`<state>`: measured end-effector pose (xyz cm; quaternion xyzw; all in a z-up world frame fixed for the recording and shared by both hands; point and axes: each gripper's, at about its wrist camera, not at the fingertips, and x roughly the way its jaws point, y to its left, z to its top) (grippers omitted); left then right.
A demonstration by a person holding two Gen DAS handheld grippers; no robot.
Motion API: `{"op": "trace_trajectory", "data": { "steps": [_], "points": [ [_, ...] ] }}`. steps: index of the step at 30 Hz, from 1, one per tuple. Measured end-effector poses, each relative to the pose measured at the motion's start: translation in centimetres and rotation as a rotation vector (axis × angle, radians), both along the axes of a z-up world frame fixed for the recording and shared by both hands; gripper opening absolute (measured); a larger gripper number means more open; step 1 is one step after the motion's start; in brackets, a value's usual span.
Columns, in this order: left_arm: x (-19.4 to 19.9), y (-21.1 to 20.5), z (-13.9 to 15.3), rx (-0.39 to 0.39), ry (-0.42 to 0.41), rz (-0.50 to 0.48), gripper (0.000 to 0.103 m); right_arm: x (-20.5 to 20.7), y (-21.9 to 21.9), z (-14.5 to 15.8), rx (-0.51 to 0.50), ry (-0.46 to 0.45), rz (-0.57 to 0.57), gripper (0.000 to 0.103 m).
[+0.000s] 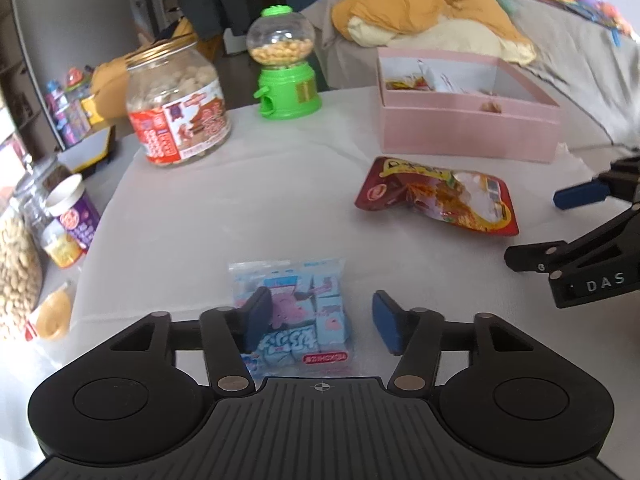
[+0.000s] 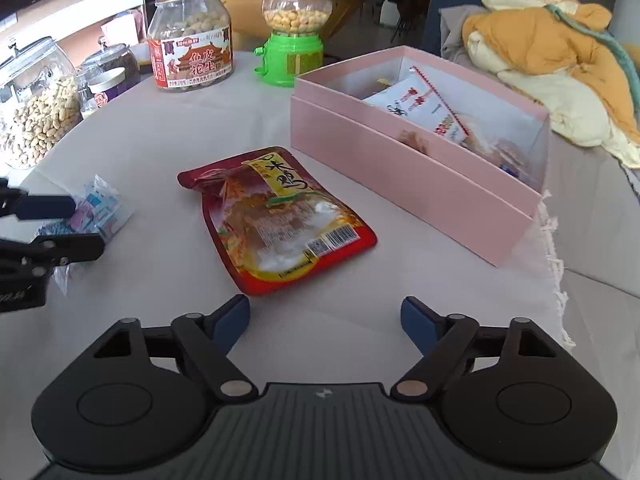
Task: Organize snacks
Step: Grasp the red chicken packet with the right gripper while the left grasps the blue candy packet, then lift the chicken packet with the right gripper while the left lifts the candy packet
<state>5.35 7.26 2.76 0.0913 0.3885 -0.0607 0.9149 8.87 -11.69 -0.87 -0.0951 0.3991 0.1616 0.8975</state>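
1. We note a table under a pale cloth (image 2: 168,132), which carries everything; a bed with a heaped mustard-and-cream quilt (image 2: 560,52) lies behind it, at 1 to 2 o'clock in the right wrist view.
2. Open pink cardboard box (image 2: 412,176): at 1 o'clock from the right gripper, on the cloth near the table's far right edge. Inside we see a white printed packet (image 2: 424,108) and other wrapped snacks, too small to tell apart.
3. Clear plastic jar with a gold rim and red label (image 2: 191,36), filled with pale round snacks, at 11 o'clock in the right wrist view; a green plastic gumball-style dispenser with a clear globe of yellow balls (image 2: 294,28) stands just beside it, at 12 o'clock.
4. Glass jar of peanuts in shell (image 2: 36,116) at 10 o'clock, at the left table edge, with a darker jar and a purple paper cup (image 2: 106,88) near it.
5. Red foil snack pouch with a clear window and barcode (image 2: 276,220): lying flat mid-table, just ahead of the right gripper, between the box and the blue packet.
6. Small clear bag of pale blue wrapped sweets (image 1: 298,312): flat on the cloth at 12 o'clock from the left gripper.
7. Left gripper (image 1: 320,320): jaws parted; the bag lies between them, the left pad over its edge, the right pad clear of it. No grip.
8. Right gripper (image 2: 326,320): jaws spread wide, nothing between them, the pouch just beyond the tips.
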Motion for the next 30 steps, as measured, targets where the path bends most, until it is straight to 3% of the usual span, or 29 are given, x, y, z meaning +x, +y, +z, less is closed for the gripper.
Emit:
{"op": "trace_trajectory", "data": {
  "steps": [5, 11, 18, 24, 26, 28, 30],
  "points": [
    [-0.1, 1.2, -0.1, 0.036, -0.013, 0.023, 0.063, -0.1, 0.1, 1.1, 0.059, -0.052, 0.055, 0.085],
    [-0.1, 4.3, 0.0, -0.023, -0.019, 0.059, 0.064, 2.7, 1.2, 3.0, 0.142, -0.084, 0.116, 0.093],
    [0.1, 5.6, 0.0, -0.092, -0.021, 0.066, 0.067, 8.3, 4.6, 0.8, 0.085, 0.003, 0.089, 0.094],
    [0.4, 6.2, -0.8, -0.131, 0.017, 0.073, 0.073, 8.2, 4.5, -0.1, 0.187, 0.067, 0.099, 0.097],
    [0.3, 6.2, -1.1, -0.143, 0.016, 0.07, 0.073, 7.6, 4.4, 0.0, 0.181, 0.075, 0.111, 0.095],
    [0.2, 6.1, -1.2, -0.139, 0.011, 0.065, 0.073, 6.7, 4.5, 0.1, 0.143, 0.059, 0.111, 0.08],
    [0.1, 6.4, -1.1, -0.155, 0.009, 0.067, 0.073, 5.8, 4.4, 0.4, 0.104, 0.045, 0.119, 0.072]
  ]
}}
